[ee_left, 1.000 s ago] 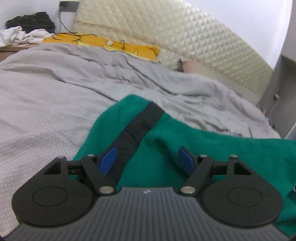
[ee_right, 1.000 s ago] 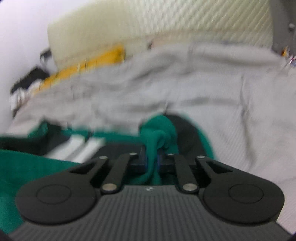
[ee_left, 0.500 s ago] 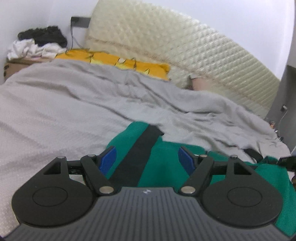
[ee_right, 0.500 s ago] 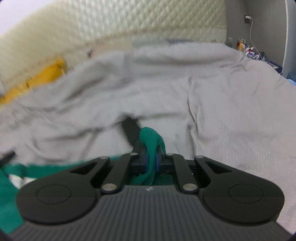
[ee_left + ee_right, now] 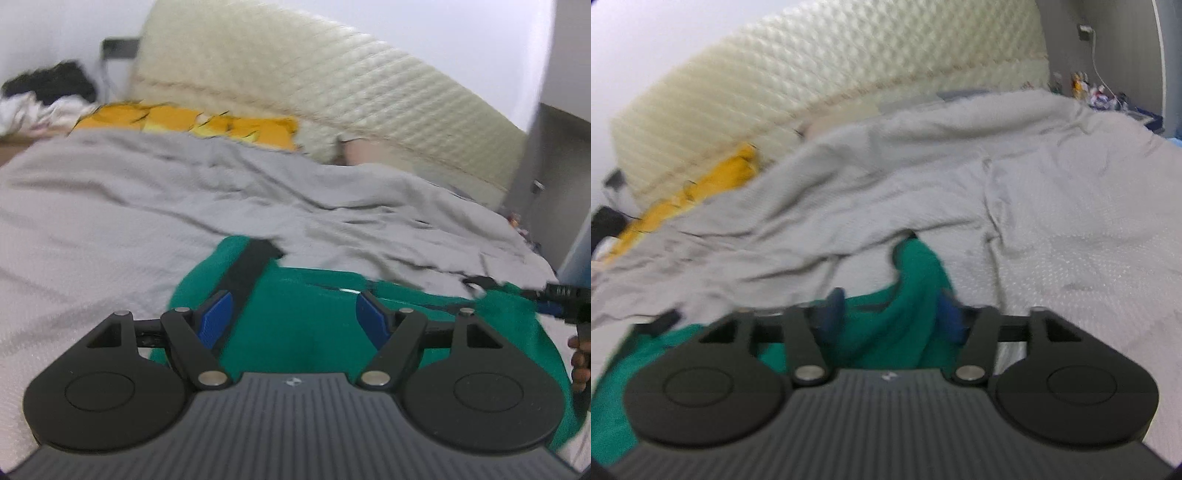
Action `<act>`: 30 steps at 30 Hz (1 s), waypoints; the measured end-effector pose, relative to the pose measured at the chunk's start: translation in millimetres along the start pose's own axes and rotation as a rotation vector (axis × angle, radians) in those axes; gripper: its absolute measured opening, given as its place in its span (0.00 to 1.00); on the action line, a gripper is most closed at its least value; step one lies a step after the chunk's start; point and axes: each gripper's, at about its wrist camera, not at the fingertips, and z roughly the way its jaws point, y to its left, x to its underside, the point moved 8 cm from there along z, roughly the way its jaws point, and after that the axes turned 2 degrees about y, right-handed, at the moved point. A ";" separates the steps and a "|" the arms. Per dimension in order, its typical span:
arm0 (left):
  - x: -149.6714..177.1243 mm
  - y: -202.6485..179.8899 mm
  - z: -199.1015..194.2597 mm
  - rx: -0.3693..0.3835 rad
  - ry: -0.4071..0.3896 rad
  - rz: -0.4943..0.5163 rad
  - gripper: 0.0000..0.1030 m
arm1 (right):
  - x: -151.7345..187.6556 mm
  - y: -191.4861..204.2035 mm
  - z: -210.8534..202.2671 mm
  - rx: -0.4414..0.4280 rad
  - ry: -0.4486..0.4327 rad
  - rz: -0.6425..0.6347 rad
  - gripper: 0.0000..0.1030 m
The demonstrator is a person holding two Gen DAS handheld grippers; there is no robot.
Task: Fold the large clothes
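A grey bed (image 5: 110,229) carries the green garment (image 5: 314,317), partly folded ahead of the wide left hand-held gripper (image 5: 291,314); right hand-held gripper (image 5: 892,310) is opening around a raised fold; squaring remains.

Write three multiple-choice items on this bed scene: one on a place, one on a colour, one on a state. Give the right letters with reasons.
1. Where does the green garment lie?
A. on the grey bedspread
B. on the floor
C. on a chair

2. What colour is the pillow by the headboard?
A. red
B. yellow
C. blue

3. How do the jaws of the left gripper stand?
A. clamped on the pillow
B. shut on nothing
C. apart, over the garment

Answers:
1 A: grey cloth surrounds the garment.
2 B: yellow shows above the bedspread's far edge.
3 C: both blue pads stand wide, with green cloth beyond them.
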 end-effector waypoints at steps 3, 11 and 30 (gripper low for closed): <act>3.2 -26.1 -22.6 0.031 -0.017 0.052 0.76 | 6.1 19.4 -41.8 -0.047 -0.031 -0.030 0.65; 34.0 -64.7 -51.8 0.046 0.024 0.120 0.76 | 53.7 66.7 -123.5 -0.148 -0.064 -0.132 0.65; 90.3 -56.6 -2.0 -0.067 0.172 0.163 0.79 | 124.6 82.4 -70.7 -0.228 0.076 -0.114 0.78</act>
